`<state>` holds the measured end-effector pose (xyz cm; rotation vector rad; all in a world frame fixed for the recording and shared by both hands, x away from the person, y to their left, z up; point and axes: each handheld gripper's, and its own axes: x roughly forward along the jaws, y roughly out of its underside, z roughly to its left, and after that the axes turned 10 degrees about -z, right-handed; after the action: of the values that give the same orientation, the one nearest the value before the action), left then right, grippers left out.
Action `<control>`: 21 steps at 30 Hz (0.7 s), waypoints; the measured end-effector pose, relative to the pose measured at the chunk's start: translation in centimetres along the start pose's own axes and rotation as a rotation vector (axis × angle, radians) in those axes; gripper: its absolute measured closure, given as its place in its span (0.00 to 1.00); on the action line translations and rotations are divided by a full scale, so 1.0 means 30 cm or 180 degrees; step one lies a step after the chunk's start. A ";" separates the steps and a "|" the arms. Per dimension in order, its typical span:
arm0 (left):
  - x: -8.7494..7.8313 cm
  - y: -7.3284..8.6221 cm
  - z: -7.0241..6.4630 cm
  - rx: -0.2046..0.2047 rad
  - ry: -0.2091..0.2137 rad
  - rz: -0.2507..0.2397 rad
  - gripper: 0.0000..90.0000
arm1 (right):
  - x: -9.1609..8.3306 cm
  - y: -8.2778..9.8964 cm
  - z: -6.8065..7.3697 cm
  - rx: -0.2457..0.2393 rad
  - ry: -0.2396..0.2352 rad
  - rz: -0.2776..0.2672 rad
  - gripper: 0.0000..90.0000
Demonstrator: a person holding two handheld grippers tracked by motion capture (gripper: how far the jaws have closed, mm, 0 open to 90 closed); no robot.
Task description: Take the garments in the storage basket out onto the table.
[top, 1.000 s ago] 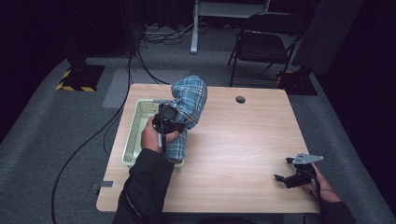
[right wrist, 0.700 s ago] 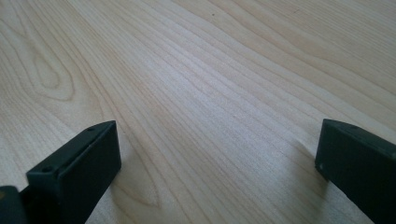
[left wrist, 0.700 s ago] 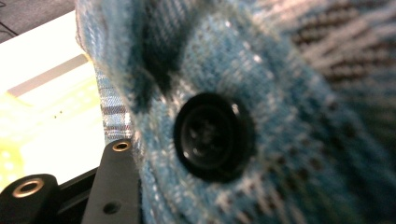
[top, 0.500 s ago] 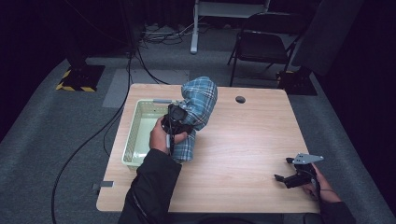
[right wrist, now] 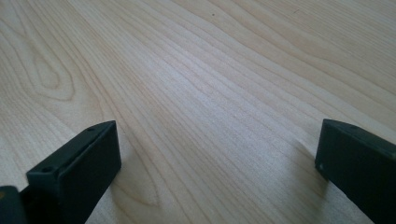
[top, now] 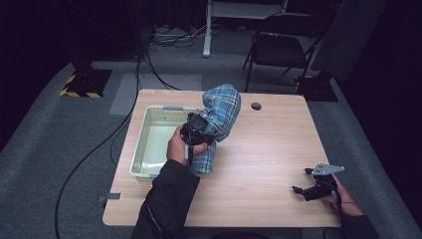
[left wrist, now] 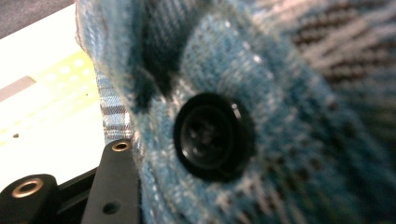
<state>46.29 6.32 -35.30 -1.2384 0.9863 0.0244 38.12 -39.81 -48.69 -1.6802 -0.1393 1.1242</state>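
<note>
A blue plaid shirt point(top: 219, 117) hangs bunched above the wooden table point(top: 268, 149), just right of the pale green basket point(top: 149, 144). My left gripper point(top: 198, 128) is shut on the shirt, whose lower end drapes down to the tabletop. In the left gripper view the plaid shirt point(left wrist: 280, 93) presses close to the lens, with a black button point(left wrist: 212, 137) in the middle and the basket point(left wrist: 51, 107) behind at the left. My right gripper point(top: 309, 188) rests low near the table's front right corner. Its jaws stand wide apart over bare wood point(right wrist: 205, 93), nothing between them.
A round cable hole point(top: 256, 106) sits in the table's far edge. Beyond the table stand a folding chair point(top: 276, 47) and a white stand point(top: 239, 15), and cables point(top: 99, 144) run across the grey floor on the left.
My left gripper has carried the shirt rightward, from over the basket to beside it above the table. The right gripper has stayed still.
</note>
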 end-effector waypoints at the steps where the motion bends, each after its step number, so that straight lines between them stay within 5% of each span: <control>1: 0.003 -0.005 -0.006 0.0019 0.0010 0.0003 0.54 | 0.000 0.000 0.000 0.0000 0.0000 0.0000 0.00; 21: 0.044 -0.044 -0.063 0.0077 0.0095 -0.0003 0.54 | 0.000 0.000 0.000 0.0000 0.0000 0.0000 0.00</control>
<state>46.60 3.69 -35.08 -1.2200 1.0093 -0.0067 38.12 -39.81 -48.69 -1.6803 -0.1393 1.1240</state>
